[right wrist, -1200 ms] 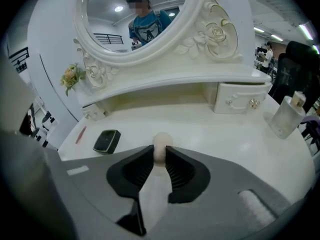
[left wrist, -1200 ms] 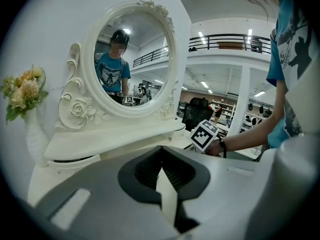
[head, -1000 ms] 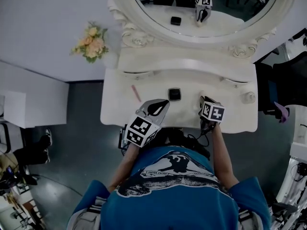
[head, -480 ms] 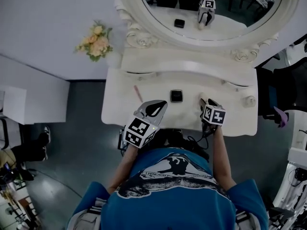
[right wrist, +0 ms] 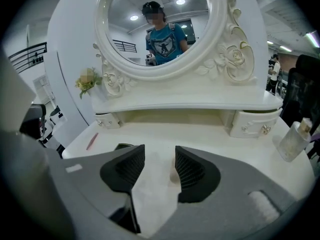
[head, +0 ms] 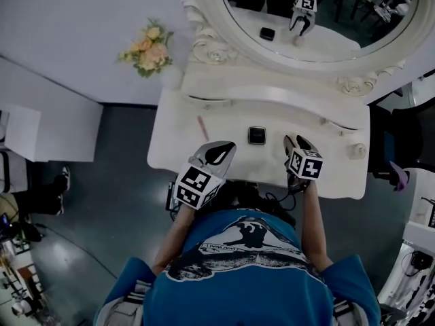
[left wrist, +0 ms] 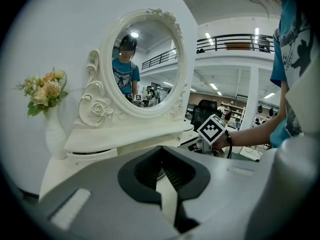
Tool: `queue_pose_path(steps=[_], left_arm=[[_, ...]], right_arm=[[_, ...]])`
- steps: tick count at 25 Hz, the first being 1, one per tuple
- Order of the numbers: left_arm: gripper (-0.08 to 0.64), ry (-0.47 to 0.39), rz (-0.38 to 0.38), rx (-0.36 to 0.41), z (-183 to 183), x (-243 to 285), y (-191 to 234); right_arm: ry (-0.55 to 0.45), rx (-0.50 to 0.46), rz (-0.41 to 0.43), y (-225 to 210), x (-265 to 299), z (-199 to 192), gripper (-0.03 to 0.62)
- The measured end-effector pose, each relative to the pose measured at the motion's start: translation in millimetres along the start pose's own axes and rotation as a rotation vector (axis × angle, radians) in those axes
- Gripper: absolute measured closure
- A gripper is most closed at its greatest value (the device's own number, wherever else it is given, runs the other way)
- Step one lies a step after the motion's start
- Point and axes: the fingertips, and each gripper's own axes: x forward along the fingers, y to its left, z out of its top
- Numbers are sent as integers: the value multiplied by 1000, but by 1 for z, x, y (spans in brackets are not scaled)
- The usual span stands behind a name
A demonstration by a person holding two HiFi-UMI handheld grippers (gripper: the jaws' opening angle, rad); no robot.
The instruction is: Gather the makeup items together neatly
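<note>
On the white dressing table point(head: 183, 134) lie a black square compact point(head: 256, 135) and, further left, a pink pencil point(head: 202, 128). My left gripper point(head: 228, 147) hovers over the table's front edge, just left of the compact, jaws shut and empty point(left wrist: 161, 151). My right gripper point(head: 298, 141) sits right of the compact, jaws open point(right wrist: 159, 159). A small cream item point(right wrist: 173, 176) rests on the table just beyond its right jaw, and no pad presses on it. The right gripper view also shows the compact point(right wrist: 120, 146) and the pencil point(right wrist: 92, 141).
An oval mirror point(head: 326, 19) and a raised shelf point(head: 272, 90) back the table. A vase of flowers point(head: 151, 49) stands at its far left corner and a clear bottle point(right wrist: 292, 140) at its right end. Small drawers point(right wrist: 252, 125) sit under the shelf. A person's leg point(head: 41, 202) shows far left.
The right gripper's jaws stand wider apart than a second ago. The head view has swung a little, so the table sits further right. The left gripper has barely moved.
</note>
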Motion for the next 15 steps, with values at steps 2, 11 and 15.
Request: queue_pose_path(steps=[2,11,15], left_arm=[[548,-5,17,-7,-1,-5,2],[548,-25,142,-58,-12,-41,21],[548,-34,209,-86,-22,-62,31]], right_arm=[[1,-24,28,14,3,4,397],[41,-171,204,104,31,8,399],[54,-262,305,155,44,7,403]])
